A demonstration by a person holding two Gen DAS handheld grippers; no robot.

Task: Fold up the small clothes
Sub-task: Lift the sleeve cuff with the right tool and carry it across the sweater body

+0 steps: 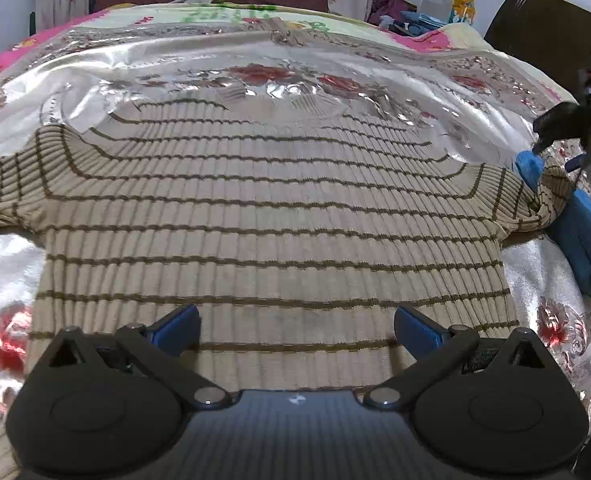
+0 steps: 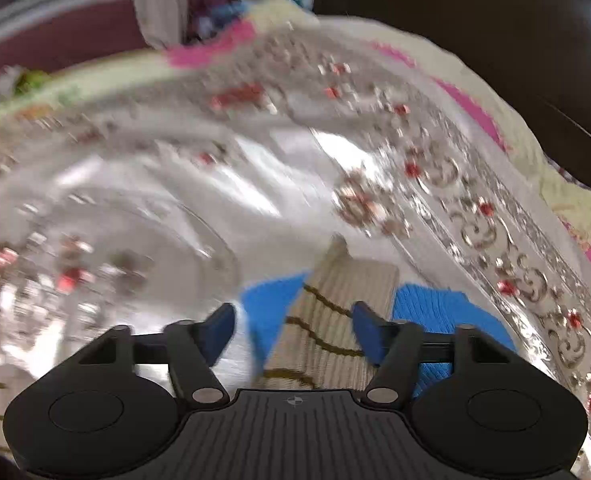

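The left gripper [image 1: 297,330] tilts steeply down over the hem end of a beige striped sweater [image 1: 271,220], its two blue-padded fingers [image 1: 179,328] spread wide apart with only the flat knit below them; nothing is clamped. The sweater lies spread open on a bed, on a shiny floral bedspread [image 1: 223,64], with its neckline at the far side from the left gripper and one short sleeve reaching out to each side.

Seen from the left wrist, the right gripper [image 1: 543,144] shows at the sweater's right sleeve end [image 1: 551,196], dark and blurred, next to a blue garment [image 1: 583,232] that lies along that edge of the sweater.

In its own view the right gripper [image 2: 293,328] also points steeply down. Its jaws stand partly apart, and the striped sleeve [image 2: 335,320] lies between and below them, resting on the blue garment [image 2: 447,312]. The right-hand pad sits at the sleeve's edge; the left-hand pad is clear of it, so the sleeve is not pinched. The bedspread [image 2: 223,184] beyond is smeared by motion blur.

No brand name or readable writing shows. Each gripper's body carries only a small round cross-hair mark [image 1: 295,399] at its centre [image 2: 294,401].
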